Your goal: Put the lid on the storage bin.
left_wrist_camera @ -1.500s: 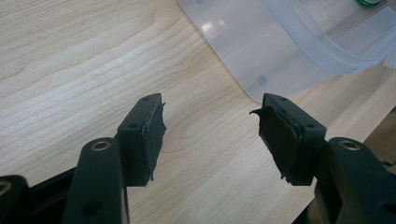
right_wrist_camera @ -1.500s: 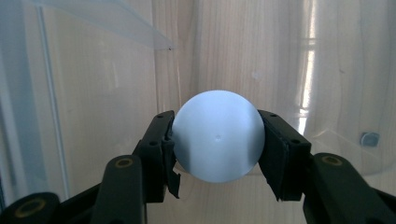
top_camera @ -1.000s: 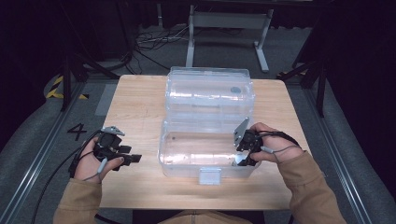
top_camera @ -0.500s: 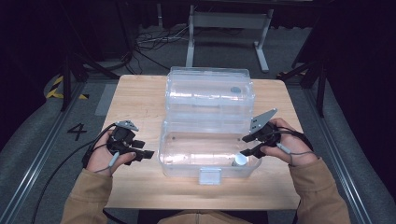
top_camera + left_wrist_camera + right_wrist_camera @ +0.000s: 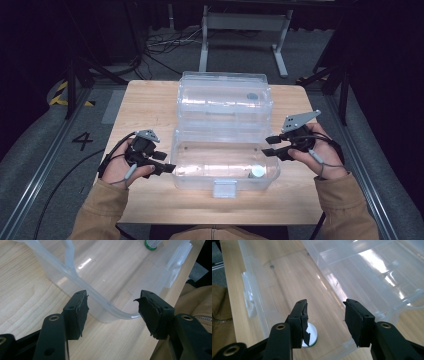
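The right gripper [image 5: 270,145] has been drawn back from the small bottle [image 5: 257,172] in the clear box [image 5: 223,185], jaws apart and empty. The left gripper [image 5: 165,163], also gaping, is held at the box's left near corner, seemingly just clear of it.

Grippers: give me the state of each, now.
Left gripper: open, empty, jaws either side of the clear plastic box's corner.
Right gripper: open, empty, above the small white-topped container in the box.

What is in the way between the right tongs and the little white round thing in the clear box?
Nothing visible. The right tongs stand open above the open clear box, and the little white round thing lies on the box floor just below them, uncovered.
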`<action>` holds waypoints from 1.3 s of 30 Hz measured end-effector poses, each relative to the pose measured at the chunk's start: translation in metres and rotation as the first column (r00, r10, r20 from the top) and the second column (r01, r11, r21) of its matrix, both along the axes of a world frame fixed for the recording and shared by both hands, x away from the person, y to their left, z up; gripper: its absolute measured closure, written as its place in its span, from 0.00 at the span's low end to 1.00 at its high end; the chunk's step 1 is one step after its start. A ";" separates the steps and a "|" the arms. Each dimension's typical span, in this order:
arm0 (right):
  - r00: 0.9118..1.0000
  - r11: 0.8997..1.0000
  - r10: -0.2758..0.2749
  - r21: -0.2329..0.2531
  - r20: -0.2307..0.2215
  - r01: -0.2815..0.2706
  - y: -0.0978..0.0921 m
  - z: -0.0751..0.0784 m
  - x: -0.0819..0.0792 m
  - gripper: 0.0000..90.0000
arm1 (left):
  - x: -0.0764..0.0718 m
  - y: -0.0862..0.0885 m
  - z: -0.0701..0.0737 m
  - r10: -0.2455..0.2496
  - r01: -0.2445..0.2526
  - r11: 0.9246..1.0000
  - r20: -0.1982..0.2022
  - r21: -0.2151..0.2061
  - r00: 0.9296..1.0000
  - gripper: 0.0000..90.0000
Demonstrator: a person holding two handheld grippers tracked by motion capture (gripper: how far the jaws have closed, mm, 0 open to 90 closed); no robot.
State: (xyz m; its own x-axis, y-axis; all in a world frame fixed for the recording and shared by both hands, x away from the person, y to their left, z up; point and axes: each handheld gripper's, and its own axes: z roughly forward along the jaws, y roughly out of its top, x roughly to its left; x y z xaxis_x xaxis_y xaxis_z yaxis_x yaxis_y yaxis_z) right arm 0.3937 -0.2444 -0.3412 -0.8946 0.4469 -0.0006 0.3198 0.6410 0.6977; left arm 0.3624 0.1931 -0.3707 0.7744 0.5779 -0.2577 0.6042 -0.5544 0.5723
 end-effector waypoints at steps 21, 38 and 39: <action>0.995 0.998 0.003 0.068 0.101 -0.010 0.031 0.044 0.021 0.59 | -0.015 -0.029 0.006 -0.115 0.116 0.993 0.074 -0.018 0.991 0.46; 0.995 0.996 -0.035 0.085 0.097 0.027 0.054 0.050 0.078 0.60 | -0.009 -0.044 -0.013 -0.183 0.183 0.983 0.011 -0.002 0.983 0.62; 0.995 0.996 -0.035 0.081 0.091 0.028 0.055 0.048 0.081 0.60 | -0.009 -0.044 -0.014 -0.194 0.194 0.981 0.002 -0.009 0.981 0.66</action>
State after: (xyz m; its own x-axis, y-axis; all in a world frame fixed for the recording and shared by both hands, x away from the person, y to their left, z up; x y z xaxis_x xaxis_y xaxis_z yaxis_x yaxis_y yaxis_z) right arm 0.4750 -0.1892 -0.2928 -0.8780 0.4766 -0.0453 0.2710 0.5728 0.7736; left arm 0.3532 0.1488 -0.3848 0.8717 0.4148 -0.2610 0.4853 -0.6558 0.5783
